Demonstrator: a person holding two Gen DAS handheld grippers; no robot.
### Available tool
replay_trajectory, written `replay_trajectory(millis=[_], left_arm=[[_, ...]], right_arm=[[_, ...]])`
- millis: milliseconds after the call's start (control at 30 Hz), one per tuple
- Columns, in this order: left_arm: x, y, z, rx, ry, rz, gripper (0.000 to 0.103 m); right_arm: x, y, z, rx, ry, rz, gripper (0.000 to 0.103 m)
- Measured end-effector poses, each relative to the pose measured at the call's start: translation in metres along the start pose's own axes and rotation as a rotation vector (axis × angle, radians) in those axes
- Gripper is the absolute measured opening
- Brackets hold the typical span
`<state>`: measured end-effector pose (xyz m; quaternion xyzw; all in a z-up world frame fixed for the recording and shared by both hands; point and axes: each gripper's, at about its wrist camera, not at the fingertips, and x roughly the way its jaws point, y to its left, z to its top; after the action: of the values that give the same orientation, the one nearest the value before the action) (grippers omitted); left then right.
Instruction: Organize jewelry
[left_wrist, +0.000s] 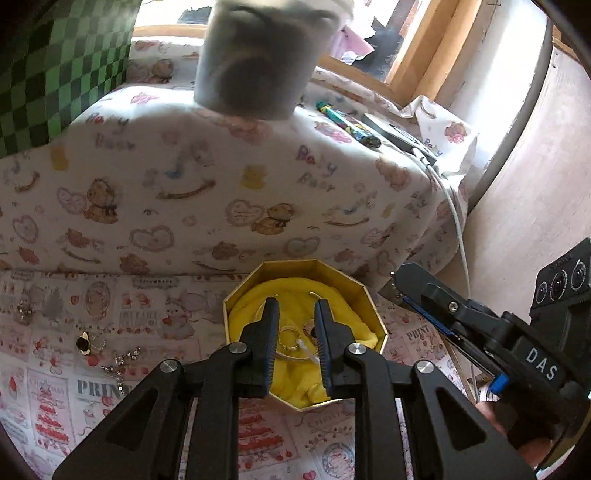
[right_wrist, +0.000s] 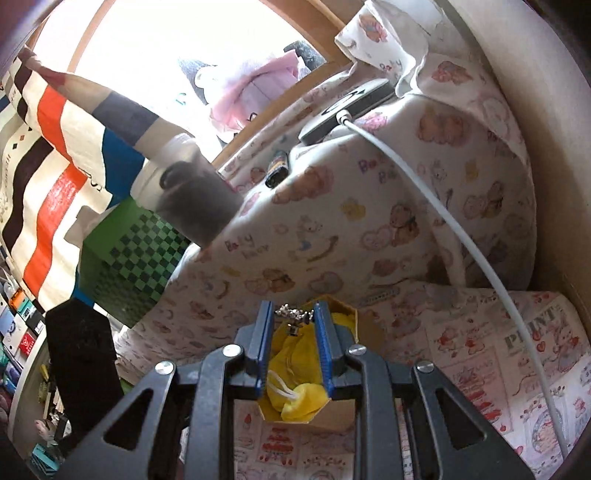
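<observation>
A gold octagonal box (left_wrist: 236, 295) lined with yellow cloth (left_wrist: 343, 295) sits on the printed cloth, with rings and thin bangles (left_wrist: 291, 341) lying inside. My left gripper (left_wrist: 295, 302) hovers over the box, its jaws a little apart and nothing between the pads. My right gripper (right_wrist: 293, 306) is above the same box (right_wrist: 349, 314), shut on a sparkly silver jewelry piece (right_wrist: 293, 314) with a small pendant hanging from it. The right gripper (left_wrist: 410, 280) also shows beside the box's right edge. Loose pieces lie to the left: a black-and-gold ring (left_wrist: 84, 343) and a silver chain (left_wrist: 118, 363).
A big cushion in teddy-bear fabric (left_wrist: 221, 177) rises right behind the box. On it stand a blurred grey tub (left_wrist: 255, 59), a pen (left_wrist: 347, 125) and a dark flat device (left_wrist: 399, 136) with a white cable (right_wrist: 461, 236). A green checkered box (left_wrist: 55, 74) stands at the left and a wall at the right.
</observation>
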<state>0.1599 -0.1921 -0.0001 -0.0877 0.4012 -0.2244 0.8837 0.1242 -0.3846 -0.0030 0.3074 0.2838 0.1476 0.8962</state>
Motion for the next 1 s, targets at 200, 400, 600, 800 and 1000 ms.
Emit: replay_trajectory(millis=[200, 400, 600, 800, 1000], left_arm=[[-0.031, 0.011, -0.001, 0.047, -0.084, 0.084, 0.047], [-0.092, 0.028, -0.006, 0.123, -0.248, 0.208, 0.069], [-0.151, 0.047, -0.014, 0.174, -0.419, 0.303, 0.085], [-0.178, 0.07, -0.022, 0.152, -0.49, 0.35, 0.087], [-0.173, 0.095, -0.034, 0.121, -0.504, 0.403, 0.095]], right_arm=[[0.004, 0.006, -0.002, -0.023, 0.007, 0.004, 0.031], [-0.004, 0.018, -0.003, -0.063, -0.024, -0.015, 0.033], [-0.017, 0.046, -0.011, -0.191, -0.088, -0.065, 0.049], [-0.025, 0.077, -0.028, -0.331, -0.223, -0.182, 0.087], [-0.026, 0.091, -0.04, -0.408, -0.26, -0.203, 0.098]])
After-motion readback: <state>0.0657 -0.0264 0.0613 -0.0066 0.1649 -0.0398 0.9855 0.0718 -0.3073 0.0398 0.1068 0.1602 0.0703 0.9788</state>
